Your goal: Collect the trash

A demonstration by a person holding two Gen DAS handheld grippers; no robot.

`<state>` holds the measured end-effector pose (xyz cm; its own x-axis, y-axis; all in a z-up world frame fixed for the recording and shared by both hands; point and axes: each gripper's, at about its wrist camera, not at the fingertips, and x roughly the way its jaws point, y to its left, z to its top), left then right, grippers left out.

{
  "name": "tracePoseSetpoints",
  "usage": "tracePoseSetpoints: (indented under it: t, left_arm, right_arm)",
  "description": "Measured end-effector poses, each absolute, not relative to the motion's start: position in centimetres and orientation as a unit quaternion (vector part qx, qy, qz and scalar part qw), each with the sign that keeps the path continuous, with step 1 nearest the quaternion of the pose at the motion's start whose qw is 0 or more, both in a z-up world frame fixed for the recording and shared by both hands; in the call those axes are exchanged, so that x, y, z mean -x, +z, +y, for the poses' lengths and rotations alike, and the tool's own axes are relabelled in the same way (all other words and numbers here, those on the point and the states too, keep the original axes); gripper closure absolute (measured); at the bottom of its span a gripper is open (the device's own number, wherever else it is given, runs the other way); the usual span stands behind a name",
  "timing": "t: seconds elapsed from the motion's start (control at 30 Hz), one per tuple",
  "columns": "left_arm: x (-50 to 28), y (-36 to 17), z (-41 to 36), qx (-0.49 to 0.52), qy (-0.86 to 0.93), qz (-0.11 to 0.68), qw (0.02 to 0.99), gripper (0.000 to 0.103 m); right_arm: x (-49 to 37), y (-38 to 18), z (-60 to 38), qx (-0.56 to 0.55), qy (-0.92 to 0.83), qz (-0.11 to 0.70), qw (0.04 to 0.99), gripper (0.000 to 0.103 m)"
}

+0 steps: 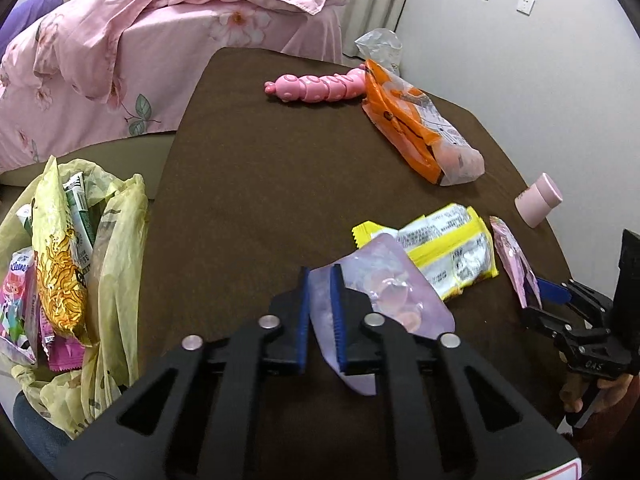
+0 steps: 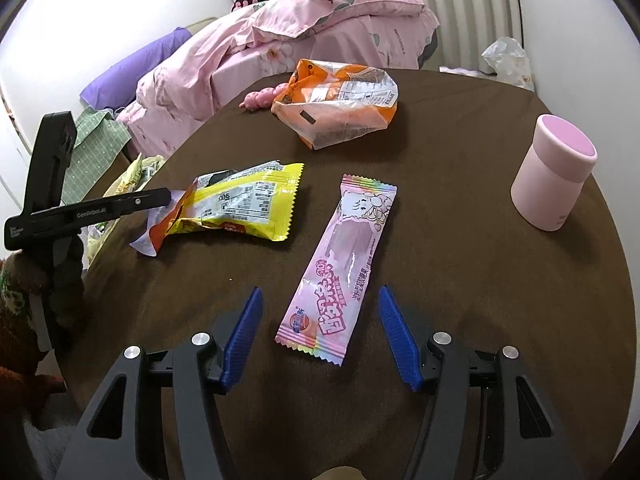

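Observation:
My left gripper is shut on a pale purple wrapper above the brown table. A yellow wrapper lies just beyond it and also shows in the right wrist view. My right gripper is open, its blue fingers either side of the near end of a pink candy wrapper lying flat. An orange wrapper lies farther back. A yellow-green trash bag full of wrappers hangs at the table's left edge.
A pink cup stands at the right. A pink caterpillar toy lies at the far side. A bed with pink bedding is behind the table. A clear plastic bag sits by the wall.

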<state>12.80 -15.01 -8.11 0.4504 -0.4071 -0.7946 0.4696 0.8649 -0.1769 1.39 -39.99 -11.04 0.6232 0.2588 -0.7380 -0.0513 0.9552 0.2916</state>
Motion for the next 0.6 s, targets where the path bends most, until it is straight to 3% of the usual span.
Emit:
tracePoseSetpoints:
  t: [0.53,0.6]
  left_arm:
    - [-12.1,-4.9,-13.0,-0.035,-0.257,0.41,0.875,0.098]
    - [-12.4,-4.9,-12.6,-0.02,-0.258,0.415,0.872,0.091]
  right_arm:
    - [-3.0,-8.9,-40.9,-0.111,0.066,0.419,0.899,0.046]
    - [-3.1,-8.8,-41.0,-0.11,0.065,0.419,0.899,0.046]
